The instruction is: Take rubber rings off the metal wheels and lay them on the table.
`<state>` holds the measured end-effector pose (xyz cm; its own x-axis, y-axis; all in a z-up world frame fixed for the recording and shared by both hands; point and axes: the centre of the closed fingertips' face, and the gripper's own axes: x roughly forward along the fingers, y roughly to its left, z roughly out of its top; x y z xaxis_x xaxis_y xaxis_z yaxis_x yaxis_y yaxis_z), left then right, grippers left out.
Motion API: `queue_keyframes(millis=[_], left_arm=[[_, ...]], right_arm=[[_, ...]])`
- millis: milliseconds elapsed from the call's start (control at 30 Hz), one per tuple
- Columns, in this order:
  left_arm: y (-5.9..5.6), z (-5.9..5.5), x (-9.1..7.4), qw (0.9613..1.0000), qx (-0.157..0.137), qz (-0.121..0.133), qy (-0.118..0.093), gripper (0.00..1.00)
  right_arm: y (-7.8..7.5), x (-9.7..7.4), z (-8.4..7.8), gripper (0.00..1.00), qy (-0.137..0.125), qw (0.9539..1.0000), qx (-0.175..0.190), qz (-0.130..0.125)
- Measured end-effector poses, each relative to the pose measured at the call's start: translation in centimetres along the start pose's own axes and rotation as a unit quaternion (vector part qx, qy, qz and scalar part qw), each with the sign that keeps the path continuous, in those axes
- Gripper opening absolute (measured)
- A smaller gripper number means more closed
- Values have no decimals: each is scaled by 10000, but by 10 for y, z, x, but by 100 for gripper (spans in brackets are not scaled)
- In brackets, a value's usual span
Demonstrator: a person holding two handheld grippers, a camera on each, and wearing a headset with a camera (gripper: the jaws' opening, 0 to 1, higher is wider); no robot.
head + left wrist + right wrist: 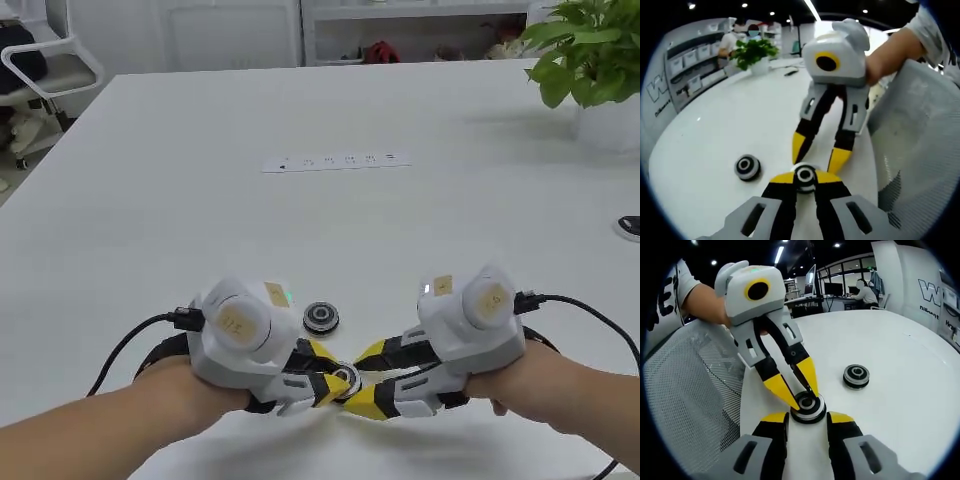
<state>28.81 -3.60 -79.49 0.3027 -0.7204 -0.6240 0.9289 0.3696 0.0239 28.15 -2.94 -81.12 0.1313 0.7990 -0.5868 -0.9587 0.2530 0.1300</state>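
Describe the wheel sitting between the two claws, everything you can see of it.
The wheel is a small round metal disc with a dark hub hole, a pale metal face and what looks like a black rubber ring around its rim, not yet removed. It lies flat on the white table, near the person's edge. The left claw pinches it with its yellow tips; the right claw flanks it closely, contact unclear.

On the table [150, 220], one wheel [343, 379] sits between the left gripper [805, 178] and right gripper [808, 418], a second wheel [321, 317] just behind it, a power strip [336, 161] farther back.
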Motion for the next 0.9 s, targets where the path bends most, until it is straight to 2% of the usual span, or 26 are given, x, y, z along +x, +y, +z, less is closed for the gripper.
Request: queue_keyframes(millis=[333, 900], left_arm=[[0, 0, 0, 10000, -21, 21, -26, 14], [1, 0, 0, 10000, -34, 38, -51, 14]], right_arm=[[-1, -3, 0, 21, -87, 9998, 191, -2], [-1, -7, -1, 14, -112, 9999, 109, 3]])
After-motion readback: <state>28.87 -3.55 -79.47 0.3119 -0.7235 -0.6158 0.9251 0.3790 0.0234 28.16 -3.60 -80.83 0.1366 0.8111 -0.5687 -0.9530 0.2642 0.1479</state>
